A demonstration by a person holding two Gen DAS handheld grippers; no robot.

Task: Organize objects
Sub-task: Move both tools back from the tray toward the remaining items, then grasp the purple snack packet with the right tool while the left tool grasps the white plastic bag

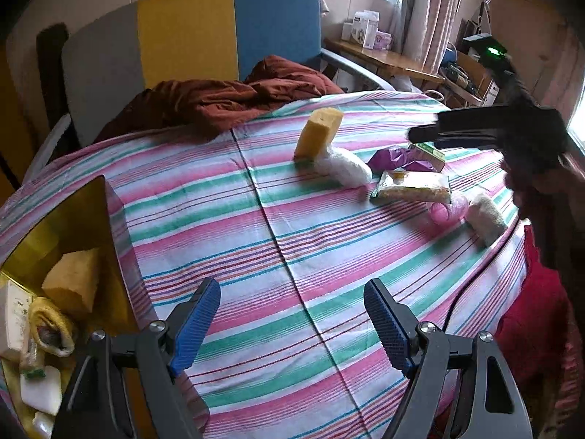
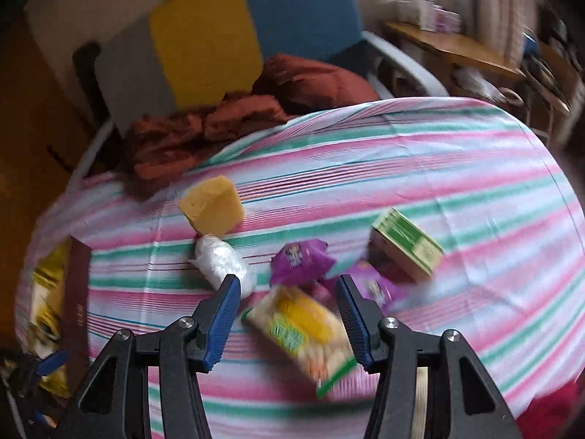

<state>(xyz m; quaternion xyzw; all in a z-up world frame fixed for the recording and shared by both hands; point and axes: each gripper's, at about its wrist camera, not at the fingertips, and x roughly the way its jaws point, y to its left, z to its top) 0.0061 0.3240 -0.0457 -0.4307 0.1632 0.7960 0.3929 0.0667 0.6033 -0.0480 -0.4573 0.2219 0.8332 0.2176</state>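
While some things already sit in the gold box [image 1: 78, 212] at the left edge of the left wrist view, many more wait on the striped surface [image 1: 292, 241]. Inside the box I see a yellow sponge piece [image 1: 71, 280], a white box and some small packets, so I think the tidy-up is partly done. The left gripper [image 1: 292, 323] has its fingers wide apart and holds nothing; only striped cloth shows between them. Far across the surface stands a yellow sponge block [image 1: 318, 131], leaning on a white plastic roll [image 1: 343, 168]. Near them lie a purple packet [image 1: 393, 157], a cracker packet [image 1: 413, 184], something pink and round [image 1: 448, 210] and a fluffy white thing [image 1: 486, 216]. The right gripper [image 1: 424, 134] hangs above that pile, dark and blurry.

From the right wrist view, the picture is blurry. The right gripper [image 2: 289, 311] has its fingers partly open. The cracker packet [image 2: 303, 333] lies in the gap between them, but the fingers do not seem to press on it yet. It is long, flat and shiny, with yellow and green on it. It looks soft and crinkly. Just behind it are two purple packets [image 2: 301, 259] and a green carton [image 2: 407, 245]. The white plastic roll [image 2: 223, 261] and the yellow sponge block [image 2: 212, 210] touch each other further left. All of these are left to put away, I think.
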